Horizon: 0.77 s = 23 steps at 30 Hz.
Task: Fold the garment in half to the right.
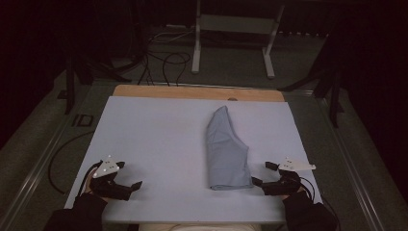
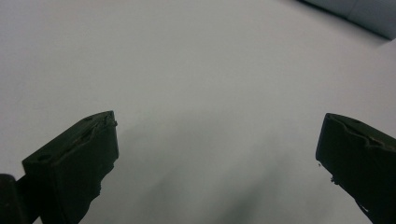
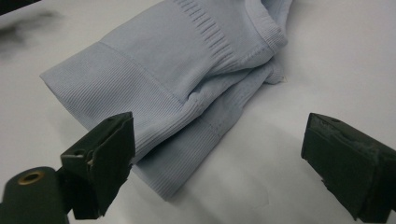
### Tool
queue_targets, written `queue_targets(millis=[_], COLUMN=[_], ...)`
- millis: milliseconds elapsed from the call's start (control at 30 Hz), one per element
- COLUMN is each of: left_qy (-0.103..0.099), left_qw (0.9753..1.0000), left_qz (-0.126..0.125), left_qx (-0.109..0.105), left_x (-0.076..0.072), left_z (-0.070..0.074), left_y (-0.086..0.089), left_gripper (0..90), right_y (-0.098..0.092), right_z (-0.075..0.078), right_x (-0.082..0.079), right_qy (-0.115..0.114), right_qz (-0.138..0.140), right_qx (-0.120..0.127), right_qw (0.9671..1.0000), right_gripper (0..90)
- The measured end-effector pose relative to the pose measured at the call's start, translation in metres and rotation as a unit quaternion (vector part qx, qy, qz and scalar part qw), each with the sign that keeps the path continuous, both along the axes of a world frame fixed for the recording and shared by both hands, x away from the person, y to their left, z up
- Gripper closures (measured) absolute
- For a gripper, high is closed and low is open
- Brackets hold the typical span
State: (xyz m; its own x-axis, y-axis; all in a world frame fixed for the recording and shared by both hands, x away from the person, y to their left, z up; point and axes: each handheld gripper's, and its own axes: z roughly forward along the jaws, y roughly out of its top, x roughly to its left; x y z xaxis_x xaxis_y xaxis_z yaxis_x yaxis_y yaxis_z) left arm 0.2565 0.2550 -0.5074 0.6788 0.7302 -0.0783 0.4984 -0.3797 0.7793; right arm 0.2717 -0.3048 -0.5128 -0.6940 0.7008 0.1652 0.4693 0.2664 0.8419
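Garment: folded pale blue knit top (image 1: 226, 151), centre-right of the high view, on the white table cover (image 1: 159, 144).
Left gripper (image 1: 129, 179): lower left, jaws wide, empty.
Right gripper (image 1: 261, 174): lower right, jaws wide, just beside the garment's ribbed hem (image 3: 187, 154).

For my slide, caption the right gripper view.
Open right gripper poised over the ribbed hem of a folded light-blue garment on a white table.

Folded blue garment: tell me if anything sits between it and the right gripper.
Nothing visible does. The right gripper sits open beside the near right corner of the folded blue garment, with bare white table cover between its jaws and the ribbed hem.
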Motion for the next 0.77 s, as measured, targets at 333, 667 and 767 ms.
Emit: queue_targets(millis=[333, 667, 767], left_qy=[0.003, 0.007, 0.005], left_qw=[1.0000, 1.0000, 1.0000], left_qz=[-0.002, -0.005, -0.007], left_qx=[0.000, 0.001, 0.003], left_x=[-0.0020, -0.0018, -0.0024], left_z=[-0.0020, -0.0047, -0.0041], left_y=[-0.0027, -0.0042, -0.0053], left_gripper=[0.1, 0.1, 0.1], right_y=[0.0041, 0.0043, 0.0049], right_z=[0.0005, -0.0002, 0.0002], right_x=[0.0008, 0.0015, 0.0010], right_qy=[-0.003, 0.000, 0.000], right_qz=[0.003, 0.004, 0.004], right_qx=[-0.006, -0.005, -0.008], right_qw=[1.0000, 1.0000, 1.0000], right_gripper=[9.7, 9.7, 9.7])
